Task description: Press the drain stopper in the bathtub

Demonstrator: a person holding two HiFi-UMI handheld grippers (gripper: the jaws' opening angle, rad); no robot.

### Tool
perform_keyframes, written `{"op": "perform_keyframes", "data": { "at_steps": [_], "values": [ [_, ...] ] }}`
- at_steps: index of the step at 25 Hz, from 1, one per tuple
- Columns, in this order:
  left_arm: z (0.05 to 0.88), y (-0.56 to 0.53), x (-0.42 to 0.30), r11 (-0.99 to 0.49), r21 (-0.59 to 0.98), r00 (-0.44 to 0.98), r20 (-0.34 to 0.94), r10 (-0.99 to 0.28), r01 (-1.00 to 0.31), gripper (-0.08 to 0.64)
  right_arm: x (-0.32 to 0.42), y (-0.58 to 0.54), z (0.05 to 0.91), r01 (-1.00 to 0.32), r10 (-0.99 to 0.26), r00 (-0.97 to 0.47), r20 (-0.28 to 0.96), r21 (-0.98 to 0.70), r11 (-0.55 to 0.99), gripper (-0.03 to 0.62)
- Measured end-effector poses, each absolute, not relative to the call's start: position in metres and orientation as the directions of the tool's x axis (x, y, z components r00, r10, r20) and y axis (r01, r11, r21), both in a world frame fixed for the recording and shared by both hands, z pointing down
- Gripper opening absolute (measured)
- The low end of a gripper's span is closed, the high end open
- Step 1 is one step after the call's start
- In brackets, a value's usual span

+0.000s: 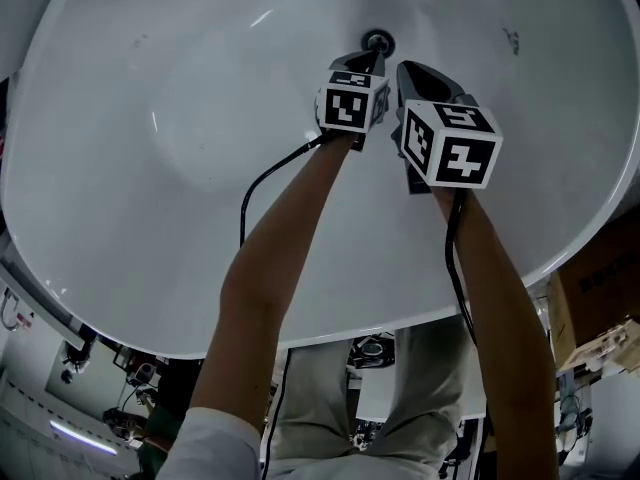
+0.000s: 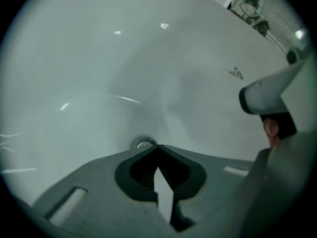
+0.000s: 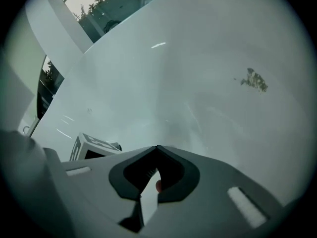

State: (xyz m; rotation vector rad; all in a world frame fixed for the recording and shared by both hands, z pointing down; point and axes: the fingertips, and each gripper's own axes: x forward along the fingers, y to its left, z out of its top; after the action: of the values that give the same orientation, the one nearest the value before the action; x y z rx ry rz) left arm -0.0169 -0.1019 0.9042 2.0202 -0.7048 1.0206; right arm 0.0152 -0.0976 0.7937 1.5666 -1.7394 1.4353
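Note:
A round metal drain stopper sits at the bottom of the white bathtub. My left gripper is shut, its tips meeting right at the stopper's near edge. In the left gripper view the stopper peeks out just past the closed tips of the left gripper. My right gripper hovers beside it to the right, shut with nothing held. In the right gripper view the right gripper points at bare tub wall, and the left gripper's marker cube shows at the left.
A dark smudge marks the tub wall to the right of the drain, also seen as a smudge in the right gripper view. The tub's rim curves near the person's legs. Cardboard boxes stand at the right.

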Motion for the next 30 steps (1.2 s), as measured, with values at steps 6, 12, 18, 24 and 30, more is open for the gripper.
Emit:
{"op": "perform_keyframes", "data": {
  "at_steps": [6,12,18,24,30],
  "values": [
    [0.927,-0.110,-0.012,-0.572,0.344,0.504,0.851,-0.146,-0.745,0.000,0.017,-0.095,0.821,-0.905,-0.463,-0.311,0.830,-0.408,-0.123,0.006],
    [0.946,-0.117,-0.011,-0.592,0.317,0.477,0.869,-0.132,-0.741,0.000,0.018,-0.097,0.832,-0.903,-0.454,-0.314,0.834,-0.410,-0.127,0.006],
    [0.964,-0.120,-0.010,-0.580,0.332,0.458,0.885,-0.081,-0.744,0.000,0.014,-0.101,0.835,-0.898,-0.458,-0.331,0.825,-0.424,-0.115,0.006],
    [0.970,-0.121,-0.009,-0.576,0.324,0.448,0.890,-0.082,-0.751,0.000,0.020,-0.100,0.838,-0.895,-0.464,-0.324,0.824,-0.427,-0.133,0.006],
    [0.973,-0.122,-0.007,-0.556,0.339,0.436,0.898,-0.048,-0.759,-0.003,0.025,-0.098,0.842,-0.891,-0.463,-0.308,0.831,-0.422,-0.166,0.006]
  ]
}}
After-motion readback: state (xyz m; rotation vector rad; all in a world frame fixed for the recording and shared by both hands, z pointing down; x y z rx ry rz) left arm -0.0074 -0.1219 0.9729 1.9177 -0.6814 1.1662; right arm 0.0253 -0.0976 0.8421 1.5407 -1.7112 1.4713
